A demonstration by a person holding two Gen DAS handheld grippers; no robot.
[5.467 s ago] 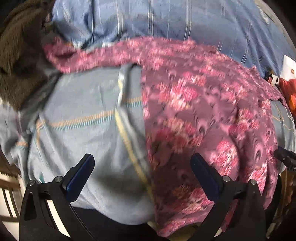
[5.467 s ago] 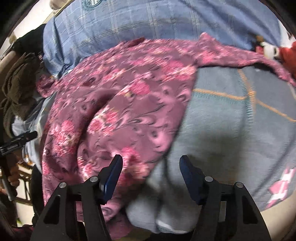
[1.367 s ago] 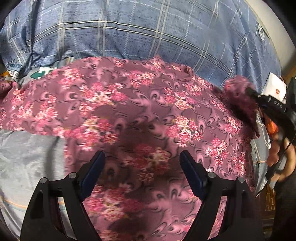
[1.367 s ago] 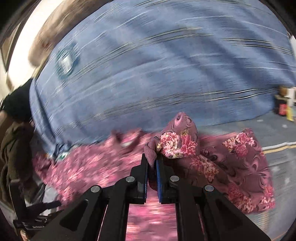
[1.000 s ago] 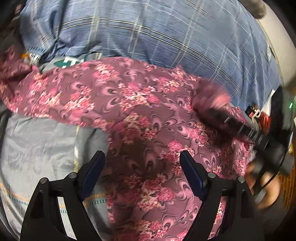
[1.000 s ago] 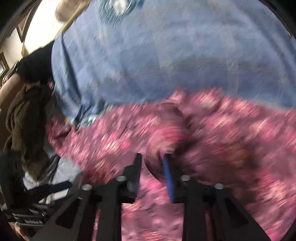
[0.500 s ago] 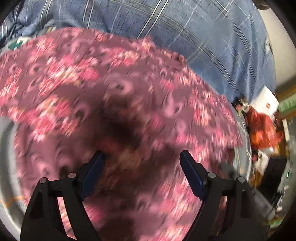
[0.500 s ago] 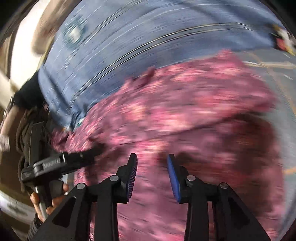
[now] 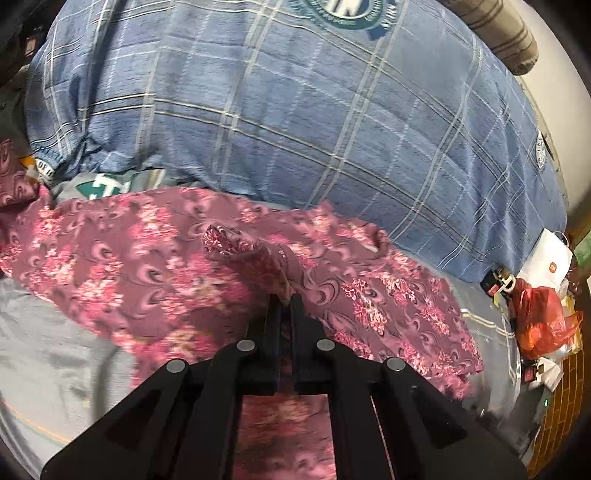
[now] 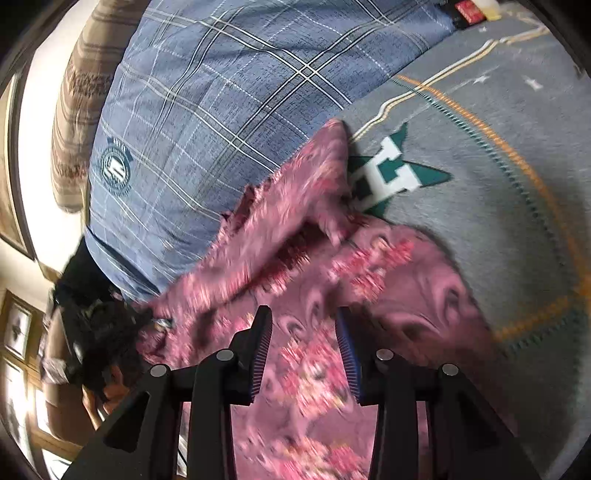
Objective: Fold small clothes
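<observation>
A pink-and-maroon floral garment (image 9: pixel 147 266) lies spread on the grey bedsheet (image 9: pixel 55 350), below a blue plaid quilt. My left gripper (image 9: pixel 284 301) is shut on a raised fold of the garment, and the fold stands up ahead of its tips. In the right wrist view the same garment (image 10: pixel 314 362) runs under my right gripper (image 10: pixel 303 317). The right jaws are opening, their pads press on nothing, and the cloth lies loose beneath them. At the left edge of that view, blurred and dark, is the left gripper (image 10: pixel 88 332) in a hand.
The blue plaid quilt (image 9: pixel 295 110) is heaped along the back. A brown striped pillow (image 9: pixel 491 29) lies beyond it. A white box (image 9: pixel 550 258) and a red plastic bag (image 9: pixel 535 314) sit at the bed's right end. The grey sheet (image 10: pixel 498 203) bears a green-and-white emblem.
My left jaws went from wide apart to shut on a fold of the garment. The right gripper let go of the bunched cloth, swung across the garment while rolling, and its jaws widened.
</observation>
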